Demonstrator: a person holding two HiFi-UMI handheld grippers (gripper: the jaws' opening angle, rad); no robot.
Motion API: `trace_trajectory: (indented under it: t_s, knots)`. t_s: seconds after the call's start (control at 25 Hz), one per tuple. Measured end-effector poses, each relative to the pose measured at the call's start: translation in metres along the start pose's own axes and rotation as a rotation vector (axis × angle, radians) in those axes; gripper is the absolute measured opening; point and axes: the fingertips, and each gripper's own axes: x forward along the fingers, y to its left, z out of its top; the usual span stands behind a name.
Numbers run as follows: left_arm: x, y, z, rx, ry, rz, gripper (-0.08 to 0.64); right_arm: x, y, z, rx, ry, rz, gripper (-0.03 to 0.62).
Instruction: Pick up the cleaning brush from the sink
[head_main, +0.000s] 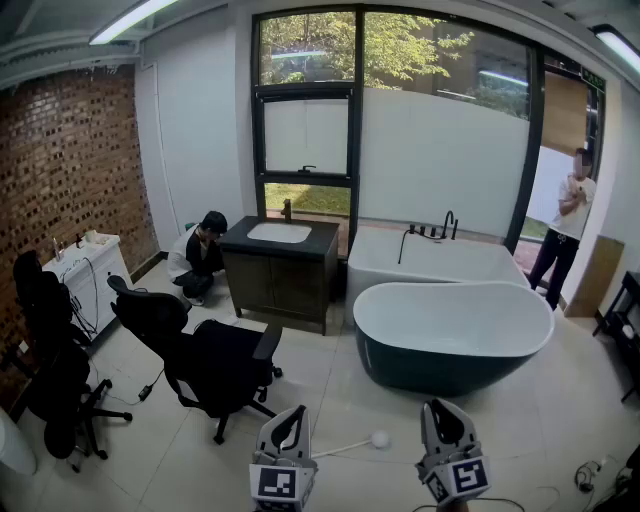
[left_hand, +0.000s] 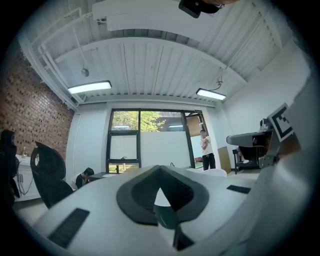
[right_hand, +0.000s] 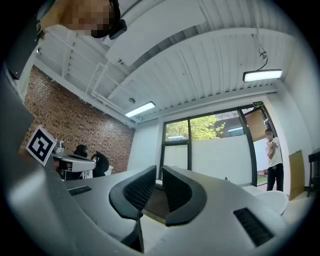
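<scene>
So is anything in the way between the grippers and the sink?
Not directly. A black office chair stands left of the path and a dark bathtub right of it, with floor between them. A person crouches beside the sink cabinet. No brush shows from here.

white left claw (head_main: 289, 430) and right claw (head_main: 446, 424), black pads (right_hand: 134, 192), square-marker cubes (head_main: 277, 483).

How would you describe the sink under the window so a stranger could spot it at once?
Start at the tall window on the far wall. Directly below its left panes stands a dark cabinet. The sink is the small white rectangular basin set in its black top, far smaller than the dark bathtub to its right.
</scene>
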Motion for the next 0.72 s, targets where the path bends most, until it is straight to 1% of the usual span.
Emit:
trace_trajectory:
  t_s: [0.04, 0.2, 0.44, 0.72]
  knots:
    - [0.004, 0.000, 0.000, 0.003, -0.009, 0.001, 0.005, 0.003, -0.002, -0.002, -0.013, -0.009, 0.005, 0.034]
    - [0.025, 0.001, -0.001, 0.026, -0.036, 0.001, 0.005, 0.021, -0.013, -0.008, -0.046, -0.038, 0.017, 0.034]
    - [0.054, -0.007, -0.008, 0.045, -0.024, 0.009, 0.005, 0.037, -0.036, -0.027, -0.025, -0.026, 0.035, 0.034]
    - [0.075, -0.037, -0.019, 0.068, -0.002, 0.047, 0.005, 0.039, -0.075, -0.047, -0.013, -0.024, 0.076, 0.035]
